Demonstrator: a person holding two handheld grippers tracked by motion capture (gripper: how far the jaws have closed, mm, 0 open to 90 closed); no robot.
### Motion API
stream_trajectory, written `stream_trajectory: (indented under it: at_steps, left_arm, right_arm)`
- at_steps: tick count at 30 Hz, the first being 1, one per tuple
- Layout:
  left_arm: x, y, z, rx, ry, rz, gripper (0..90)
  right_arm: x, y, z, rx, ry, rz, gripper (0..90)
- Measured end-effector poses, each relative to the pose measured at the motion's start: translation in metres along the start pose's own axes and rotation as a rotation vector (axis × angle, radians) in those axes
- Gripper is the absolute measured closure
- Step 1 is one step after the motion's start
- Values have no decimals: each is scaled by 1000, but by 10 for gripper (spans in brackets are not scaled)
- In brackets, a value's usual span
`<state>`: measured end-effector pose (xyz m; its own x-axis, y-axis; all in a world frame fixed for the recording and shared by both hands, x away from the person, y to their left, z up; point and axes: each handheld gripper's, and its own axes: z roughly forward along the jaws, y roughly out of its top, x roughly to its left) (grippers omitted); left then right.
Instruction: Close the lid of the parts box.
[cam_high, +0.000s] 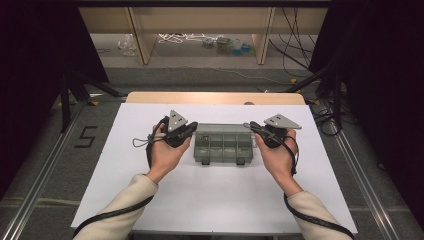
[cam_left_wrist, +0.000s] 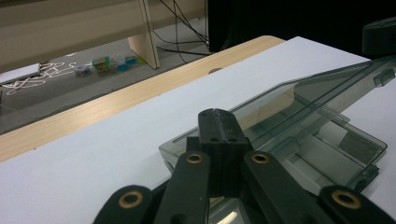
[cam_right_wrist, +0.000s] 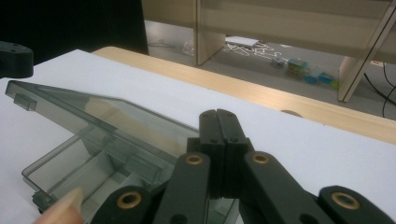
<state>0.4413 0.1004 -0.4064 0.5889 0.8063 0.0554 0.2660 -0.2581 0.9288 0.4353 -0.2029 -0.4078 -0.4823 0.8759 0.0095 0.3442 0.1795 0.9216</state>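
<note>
A compartment box (cam_high: 222, 145) sits in the middle of the tabletop (cam_high: 150, 200). Its lid (cam_left_wrist: 299, 105) is tilted up over the compartments. The left gripper (cam_high: 192, 129) is at the box's left end and the right gripper (cam_high: 252, 128) at its right end. Shelves (cam_high: 200, 30) stand on the floor behind the tabletop.

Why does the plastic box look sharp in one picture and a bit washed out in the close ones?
High view: even overhead light on the white table, dark surrounds, and the grey compartment box looks small and slightly soft. Left gripper view: the box's see-through lid lets the table show through, and the floor clutter behind is hazy. Right gripper view: the fingertip at the bottom edge is blurred.
</note>
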Motion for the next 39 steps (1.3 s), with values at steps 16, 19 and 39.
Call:
stream_trajectory:
  at_steps: [16,19,39]
  left_arm:
    - [-2,-6,1,21,-11,-5,900]
    - [-2,-7,1,25,-13,-3,900]
    - [-6,-16,-1,44,-23,9,900]
  right_arm:
    - [0,-5,1,13,7,5,900]
    - [0,-6,1,10,5,7,900]
    - [0,-16,0,42,21,9,900]
